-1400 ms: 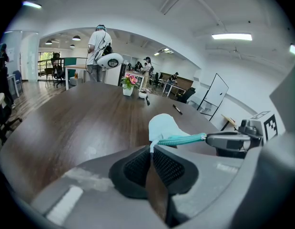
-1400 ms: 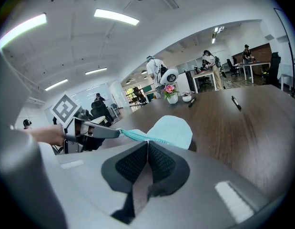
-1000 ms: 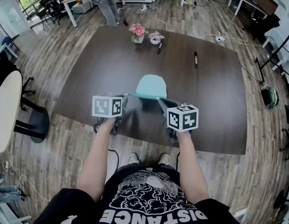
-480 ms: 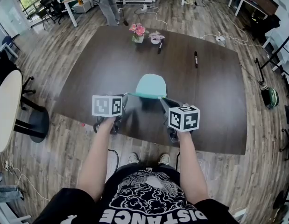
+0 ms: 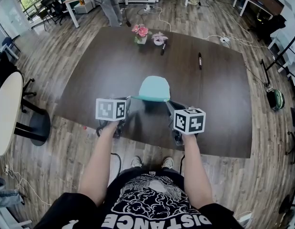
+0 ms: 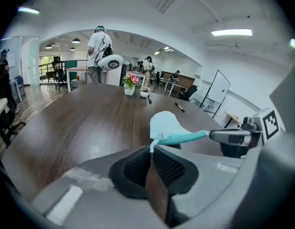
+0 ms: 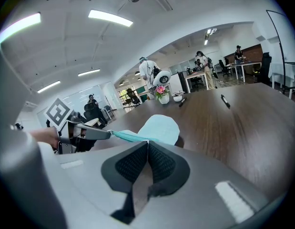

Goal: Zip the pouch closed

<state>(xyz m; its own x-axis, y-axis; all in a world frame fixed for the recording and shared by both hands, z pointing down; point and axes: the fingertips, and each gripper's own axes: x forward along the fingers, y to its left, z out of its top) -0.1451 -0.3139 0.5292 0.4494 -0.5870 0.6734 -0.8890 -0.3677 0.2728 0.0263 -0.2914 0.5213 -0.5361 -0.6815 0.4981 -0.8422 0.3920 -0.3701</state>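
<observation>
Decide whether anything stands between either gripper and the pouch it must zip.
Nothing visible does. The left gripper and the right gripper are each closed on one end of the pouch, whose zipper edge stretches between them over the table. The flower vase stands far behind.

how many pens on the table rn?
2. One pen lies alone toward the far right of the table; the other pen lies by the flowers at the far edge. The pouch could hide more.
</observation>
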